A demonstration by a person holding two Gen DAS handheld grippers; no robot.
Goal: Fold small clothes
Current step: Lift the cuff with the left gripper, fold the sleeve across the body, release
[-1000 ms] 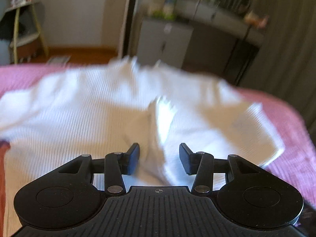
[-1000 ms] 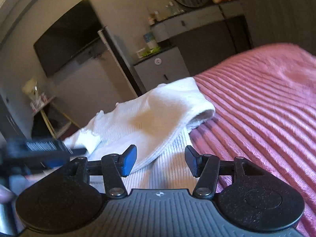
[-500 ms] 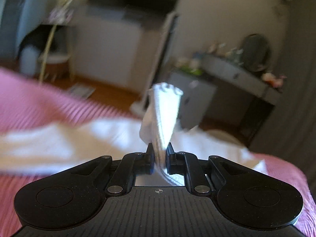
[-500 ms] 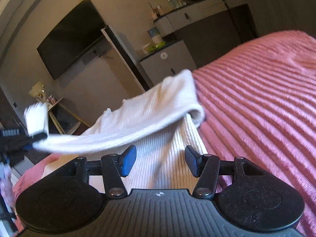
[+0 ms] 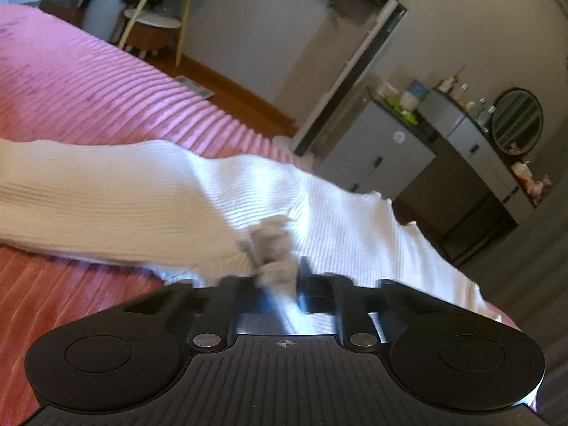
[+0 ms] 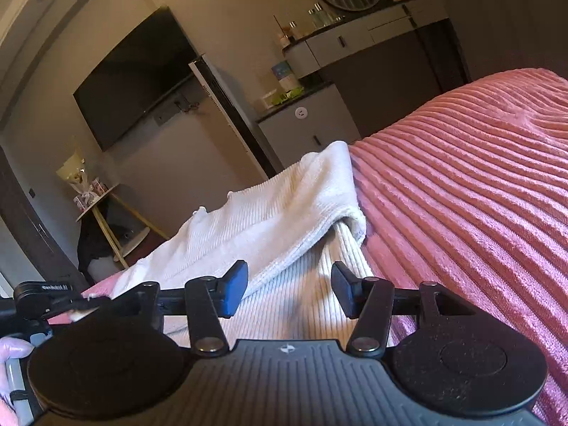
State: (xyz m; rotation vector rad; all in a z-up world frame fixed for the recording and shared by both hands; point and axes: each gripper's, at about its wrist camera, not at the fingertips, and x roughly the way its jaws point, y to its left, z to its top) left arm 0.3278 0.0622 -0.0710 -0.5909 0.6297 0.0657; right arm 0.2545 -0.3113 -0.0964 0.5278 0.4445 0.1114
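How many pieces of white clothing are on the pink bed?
1: a white ribbed garment lies on the pink bedspread, its sleeve folded across, with the cuff pinched in the left gripper. Others may lie out of view.

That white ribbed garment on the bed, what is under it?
The white ribbed garment lies on a pink ribbed bedspread, which shows all around it. A folded-over flap covers its lower layer. Anything beneath the cloth is hidden.
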